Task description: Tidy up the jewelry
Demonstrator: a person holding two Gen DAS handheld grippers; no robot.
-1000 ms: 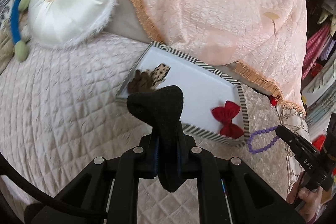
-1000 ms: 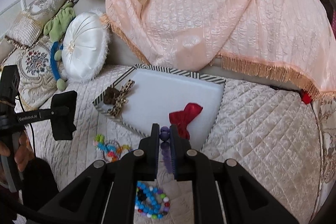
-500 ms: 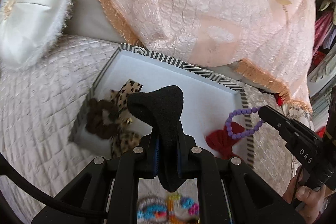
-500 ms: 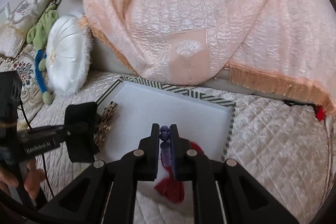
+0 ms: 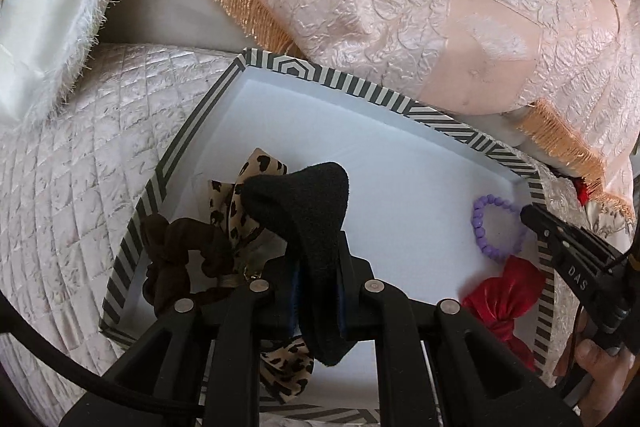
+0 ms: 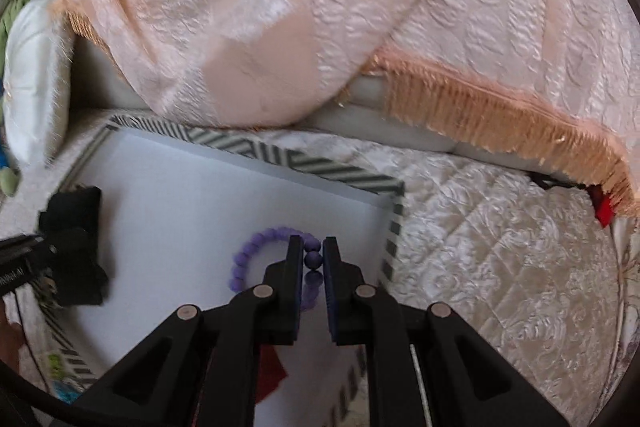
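Peach fringed throw (image 5: 400, 7) draped behind; white fringed cushion (image 5: 44, 11) left; quilted cream bedspread (image 6: 500, 247) underneath.

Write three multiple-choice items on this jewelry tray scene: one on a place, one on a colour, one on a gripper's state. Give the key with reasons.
1. Where is the red bow?
A. inside the striped tray
B. on the white pillow
C. on the quilt outside the tray

2. What colour is the beaded bracelet?
A. green
B. purple
C. gold

3. What is the left gripper doing?
A. wide open, empty
B. shut on a black cloth item
C. shut on the bracelet

Key: 1 A, the bow lies on the tray's white floor by its right rim. 2 B, its beads are purple. 3 B, the black fabric is pinched between its fingers; the right gripper has the bracelet.
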